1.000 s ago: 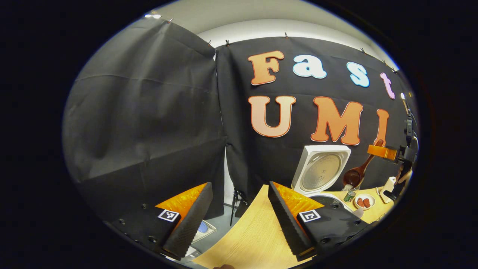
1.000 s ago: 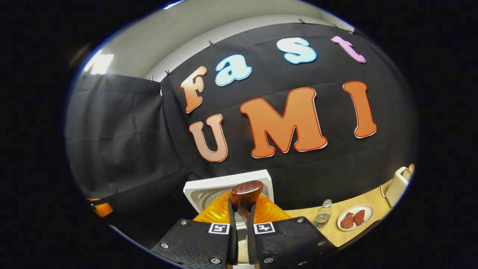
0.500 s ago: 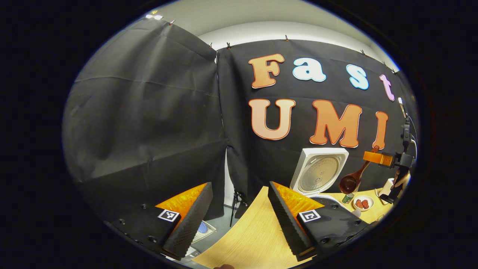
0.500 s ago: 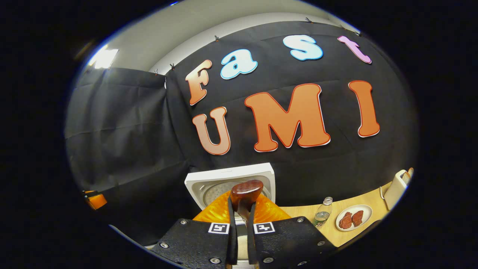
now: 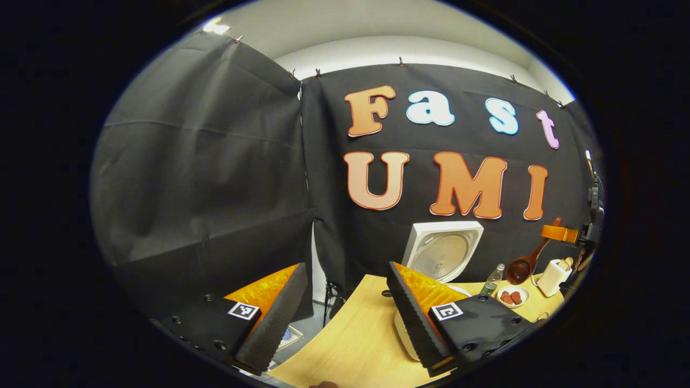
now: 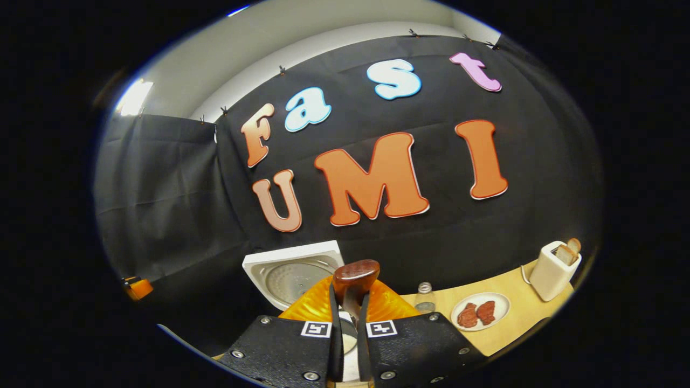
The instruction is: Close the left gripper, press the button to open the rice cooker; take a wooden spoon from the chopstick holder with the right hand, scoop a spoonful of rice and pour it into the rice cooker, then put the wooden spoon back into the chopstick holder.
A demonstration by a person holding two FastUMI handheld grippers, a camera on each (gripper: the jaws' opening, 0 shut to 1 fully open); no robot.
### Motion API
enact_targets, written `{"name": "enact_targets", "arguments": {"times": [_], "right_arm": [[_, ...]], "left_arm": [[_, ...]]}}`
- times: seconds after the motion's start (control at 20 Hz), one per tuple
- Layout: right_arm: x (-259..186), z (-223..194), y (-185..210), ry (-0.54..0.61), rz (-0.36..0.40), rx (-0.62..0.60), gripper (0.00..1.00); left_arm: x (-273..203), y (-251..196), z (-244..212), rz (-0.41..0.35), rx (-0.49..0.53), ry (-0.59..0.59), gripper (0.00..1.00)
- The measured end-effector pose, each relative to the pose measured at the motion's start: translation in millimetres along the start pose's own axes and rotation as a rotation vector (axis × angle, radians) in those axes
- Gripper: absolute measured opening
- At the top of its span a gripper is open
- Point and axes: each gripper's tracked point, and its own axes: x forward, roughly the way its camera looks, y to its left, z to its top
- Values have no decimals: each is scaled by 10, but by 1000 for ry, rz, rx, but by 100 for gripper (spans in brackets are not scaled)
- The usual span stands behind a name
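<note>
Rice cooker (image 5: 442, 250) sits lid-up on the table (image 5: 356, 339), and I've swung the wooden spoon (image 5: 525, 265) away from it toward the toaster (image 5: 552, 276), so pouring looks done. My right gripper (image 6: 347, 323) stays clamped on the spoon handle, left gripper (image 5: 345, 318) hanging wide apart; spoon's headed back to the holder, I reckon.

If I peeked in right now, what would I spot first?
Probably the white rice cooker at the back of the wooden table, its lid standing wide open. Next, the wooden spoon held up in the air to the cooker's right, pinched in the right gripper. Farther right on the table stand a small bottle, a plate of reddish food and a white toaster.
</note>
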Motion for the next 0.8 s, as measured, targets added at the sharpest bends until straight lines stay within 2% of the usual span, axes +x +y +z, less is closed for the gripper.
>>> {"name": "enact_targets", "arguments": {"times": [0.4,0.6,0.8], "right_arm": [[-913,-160,-1229,27,-195,10,10],[-1399,-451,-1767,74,-289,28,10],[-1762,-901,-2110,140,-359,40,10]], "left_arm": [[-98,-428,35,-55,2,-10,100],[-82,-602,77,-67,13,-16,100],[-89,-784,115,-88,11,-21,100]]}}
